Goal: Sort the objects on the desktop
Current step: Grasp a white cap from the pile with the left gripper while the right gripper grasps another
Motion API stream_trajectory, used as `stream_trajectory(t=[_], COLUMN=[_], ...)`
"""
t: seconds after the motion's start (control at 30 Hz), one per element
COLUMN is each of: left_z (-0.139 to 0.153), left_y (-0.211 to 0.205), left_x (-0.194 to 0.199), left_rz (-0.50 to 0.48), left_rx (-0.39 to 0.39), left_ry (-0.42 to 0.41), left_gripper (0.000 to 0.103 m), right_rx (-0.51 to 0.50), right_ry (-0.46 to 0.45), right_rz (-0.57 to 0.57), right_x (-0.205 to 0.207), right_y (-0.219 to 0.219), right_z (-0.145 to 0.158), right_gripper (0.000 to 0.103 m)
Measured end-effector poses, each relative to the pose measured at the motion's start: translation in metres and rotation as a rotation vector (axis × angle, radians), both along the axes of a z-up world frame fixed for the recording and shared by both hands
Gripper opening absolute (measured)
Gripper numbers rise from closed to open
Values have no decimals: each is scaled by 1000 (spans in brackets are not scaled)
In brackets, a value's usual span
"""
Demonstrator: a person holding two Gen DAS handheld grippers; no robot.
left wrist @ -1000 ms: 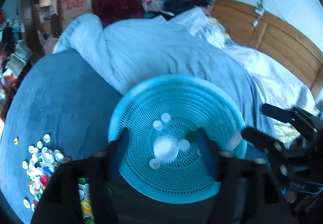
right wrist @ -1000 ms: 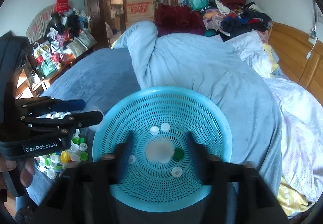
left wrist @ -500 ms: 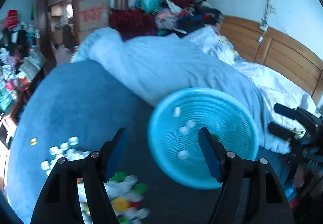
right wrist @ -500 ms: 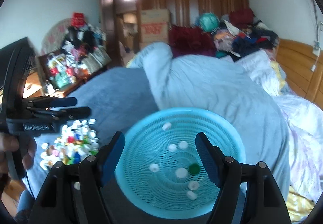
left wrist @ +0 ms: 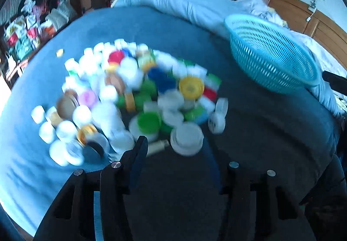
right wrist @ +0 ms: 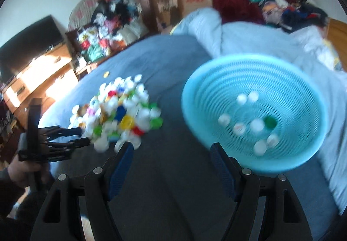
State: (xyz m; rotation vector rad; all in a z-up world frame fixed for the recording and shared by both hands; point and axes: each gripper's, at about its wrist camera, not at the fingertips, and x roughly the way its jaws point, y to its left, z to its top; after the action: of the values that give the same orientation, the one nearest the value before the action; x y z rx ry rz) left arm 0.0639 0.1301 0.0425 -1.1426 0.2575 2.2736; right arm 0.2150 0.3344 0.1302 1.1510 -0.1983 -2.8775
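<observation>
The caps [left wrist: 134,97] are heaped on the blue blanket [left wrist: 43,165] just ahead of the left gripper [left wrist: 175,152], and a white cap [left wrist: 187,140] sits between its fingertips. Its jaws have just been closing, now partly shut, but blur hides whether they're touching it. The right gripper [right wrist: 171,152] is wide open and empty, with the basket [right wrist: 195,80] just past its right finger. Caps look light, hard and slick, so I'd pinch across the rim, since they'd likely skitter on soft bedding.
</observation>
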Motion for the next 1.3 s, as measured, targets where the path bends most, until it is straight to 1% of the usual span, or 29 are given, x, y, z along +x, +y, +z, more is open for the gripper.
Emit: stream_trajectory(t=[0.1,0.27,0.4,0.43,0.57,0.63,0.67,0.7,0.73,0.77,0.8,0.83,0.9,1.0,1.07,1.13,1.2,1.27,1.3], left_z=[-7,-23,-23,-24,-23,-14,-2,17,26,14,-9,-19,-20,-7,-1,4,3,1,0], left_y=[8,13,14,16,17,14,14,14,15,17,12,6,-2,-12,-23,-37,-48,-56,-58], left_x=[6,-1,-8,-10,-11,-9,-6,3,9,5,-1,-2,5,10,10,10,9,2,0], left_rz=[-19,-34,-22,-28,-42,-52,-62,-90,-113,-99,-77,-72,-76,-76,-48,-10,28,51,61], left_rx=[16,-26,-3,-1,13,24,41,75,57,-22,-86,-90,-88,-72,-61,-35,-20,-8,6], left_ry=[4,8,24,19,-9,-40,-50,-23,10,-33,-109,-140,-145,-117,-105,-97,-98,-101,-107], left_gripper=[46,47,46,36,34,34,34,34,34,34,34,34,34,34,34,34,34,34,34], right_rx=[-5,-7,-1,0,-8,-11,-11,-10,-8,-10,-16,-23,-25,-35,-45,-81,-108,-117,-128], right_ry=[-23,-31,-29,-31,-37,-31,-30,-29,-29,-30,-28,-26,-26,-29,-35,-43,-68,-82,-91], right_rz=[15,3,14,19,32,36,42,47,51,56,59,64,77,110,124,145,176,210,229], right_x=[-2,-6,-10,-10,-12,-11,-12,-12,-13,-13,-14,-15,-17,-19,-23,-29,-37,-43,-47], right_y=[-5,-2,-6,-8,-13,-15,-16,-17,-19,-20,-22,-23,-29,-38,-44,-50,-61,-76,-85], right_z=[-8,-12,-11,-11,-12,-11,-10,-10,-10,-10,-10,-11,-11,-15,-20,-27,-39,-48,-54], right_gripper=[78,78,78,78,77,76,75,75,75,74,74,74,73,73,73,73,73,67,67])
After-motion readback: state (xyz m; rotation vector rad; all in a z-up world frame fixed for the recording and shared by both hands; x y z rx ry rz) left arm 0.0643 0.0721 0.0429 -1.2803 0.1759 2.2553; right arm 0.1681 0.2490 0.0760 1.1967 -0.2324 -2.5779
